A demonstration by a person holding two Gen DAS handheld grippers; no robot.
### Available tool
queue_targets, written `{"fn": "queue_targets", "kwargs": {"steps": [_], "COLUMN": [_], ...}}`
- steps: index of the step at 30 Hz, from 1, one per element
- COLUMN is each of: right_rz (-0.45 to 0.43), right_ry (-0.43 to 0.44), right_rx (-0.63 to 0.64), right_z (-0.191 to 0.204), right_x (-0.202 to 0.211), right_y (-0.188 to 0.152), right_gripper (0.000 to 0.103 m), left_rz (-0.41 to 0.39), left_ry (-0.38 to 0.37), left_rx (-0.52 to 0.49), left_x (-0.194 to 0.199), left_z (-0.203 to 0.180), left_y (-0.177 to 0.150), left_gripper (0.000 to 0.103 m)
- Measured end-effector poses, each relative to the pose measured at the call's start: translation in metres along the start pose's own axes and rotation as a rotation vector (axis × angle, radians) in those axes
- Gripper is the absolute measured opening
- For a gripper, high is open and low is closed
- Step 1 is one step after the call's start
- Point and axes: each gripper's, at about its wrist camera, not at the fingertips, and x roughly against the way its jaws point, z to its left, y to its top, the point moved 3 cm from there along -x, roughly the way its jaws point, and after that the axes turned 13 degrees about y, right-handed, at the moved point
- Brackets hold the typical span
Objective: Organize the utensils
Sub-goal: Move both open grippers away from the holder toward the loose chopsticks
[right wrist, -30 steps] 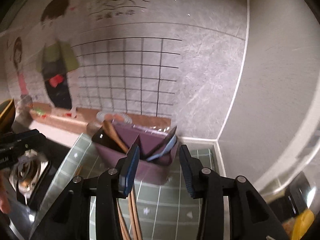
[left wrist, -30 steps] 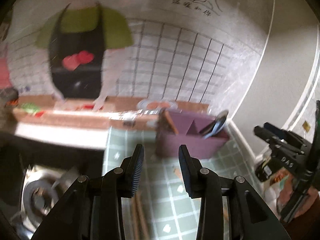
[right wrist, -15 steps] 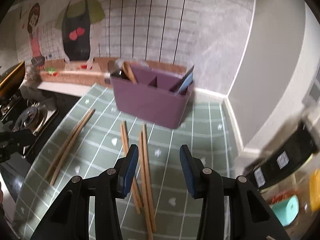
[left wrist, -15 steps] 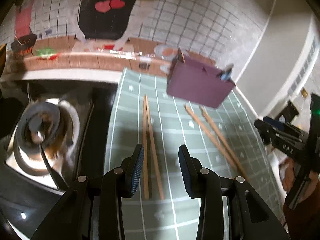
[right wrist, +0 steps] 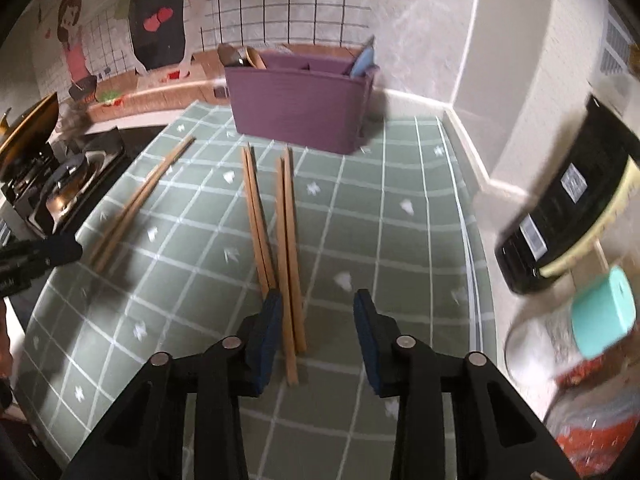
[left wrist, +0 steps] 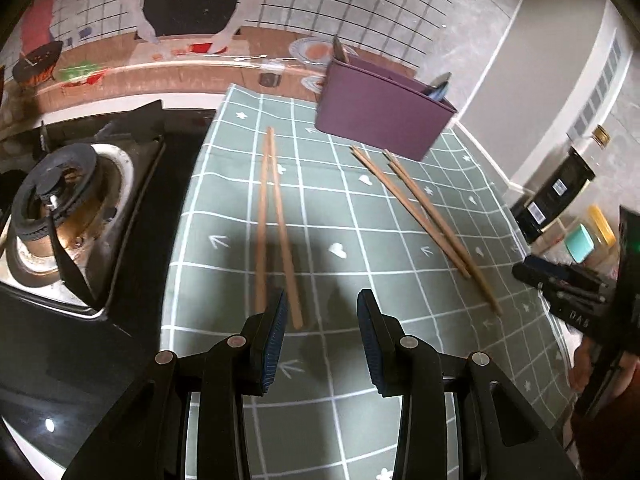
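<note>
Left wrist view shows both grippers, left gripper (left wrist: pixel 320 312) and right gripper (right wrist: pixel 316 312), wide open over thin, light, stiff wooden chopsticks (left wrist: pixel 276 216) lying on the green checked mat (left wrist: pixel 360 216) near the purple box (left wrist: pixel 380 116); grab their near ends.

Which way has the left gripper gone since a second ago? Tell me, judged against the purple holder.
Yes. The left gripper has tipped down and drawn back: the purple holder, earlier just above its fingertips, now sits far up the view, with chopsticks between.

both claws tipped down, nearer chopsticks (left wrist: pixel 276 216), still open
</note>
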Motion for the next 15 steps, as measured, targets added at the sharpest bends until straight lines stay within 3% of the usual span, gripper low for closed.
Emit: {"fn": "queue_targets", "kwargs": {"steps": [5, 8, 11, 15], "right_rz": [0.049, 0.064, 0.052, 0.058], "right_ry": [0.035, 0.026, 0.087, 0.096], "right_rx": [-0.006, 0.002, 0.008, 0.051], "right_z": [0.001, 0.003, 0.011, 0.026], "right_x": [-0.004, -0.007, -0.007, -0.018], "right_y": [-0.027, -0.032, -0.028, -0.015], "right_gripper": [0.021, 0.020, 0.020, 0.020], "left_rz": [0.017, 0.030, 0.027, 0.018], "left_ry": [-0.046, -0.053, -0.019, 0.016], "left_rx": [-0.017, -0.015, 0.003, 0.041], "left_x": [-0.002, -0.006, -0.008, -0.008], "left_z": [-0.015, -0.021, -0.017, 0.000], "left_y": [0.000, 0.001, 0.001, -0.004], "left_gripper": [0.037, 0.037, 0.037, 0.037]}}
